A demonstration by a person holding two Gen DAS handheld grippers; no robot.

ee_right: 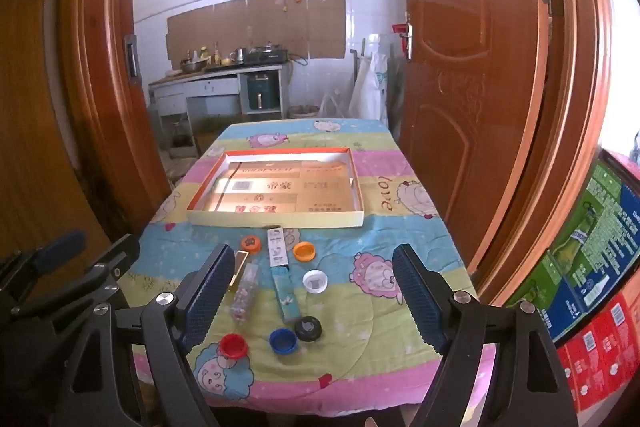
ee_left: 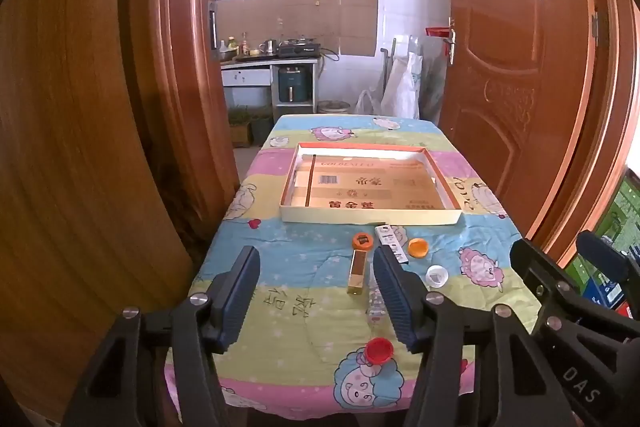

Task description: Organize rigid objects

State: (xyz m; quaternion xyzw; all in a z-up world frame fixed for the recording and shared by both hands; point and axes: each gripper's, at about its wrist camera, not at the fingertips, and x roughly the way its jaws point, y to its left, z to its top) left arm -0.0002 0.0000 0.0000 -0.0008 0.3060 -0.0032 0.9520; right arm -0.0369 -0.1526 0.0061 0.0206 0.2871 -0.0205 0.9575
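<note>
1. Both pairs of fingers are spread wide and hold nothing: the left gripper point(ee_left: 316, 291) and right gripper point(ee_right: 314, 291) hover over the near end of the table point(ee_right: 400, 163).
2. Between my right fingers lie the blue box point(ee_right: 286, 293), white cap point(ee_right: 315, 281), black cap point(ee_right: 308, 329) and blue cap point(ee_right: 283, 340); the red cap point(ee_right: 233, 345) sits just by the left finger.
3. Beyond the fingertips are the white box point(ee_right: 277, 247) and two orange caps point(ee_right: 250, 243) point(ee_right: 303, 251), then the empty tray point(ee_right: 276, 218), well ahead.
4. I judge nothing is sorted yet. I would drop the right gripper squarely over one cap, close across its rim, and lift clear before going to the tray.
5. Only the right view shows the blue and black caps; the left view shows the gold box point(ee_left: 357, 271) whole, between its fingers.
</note>
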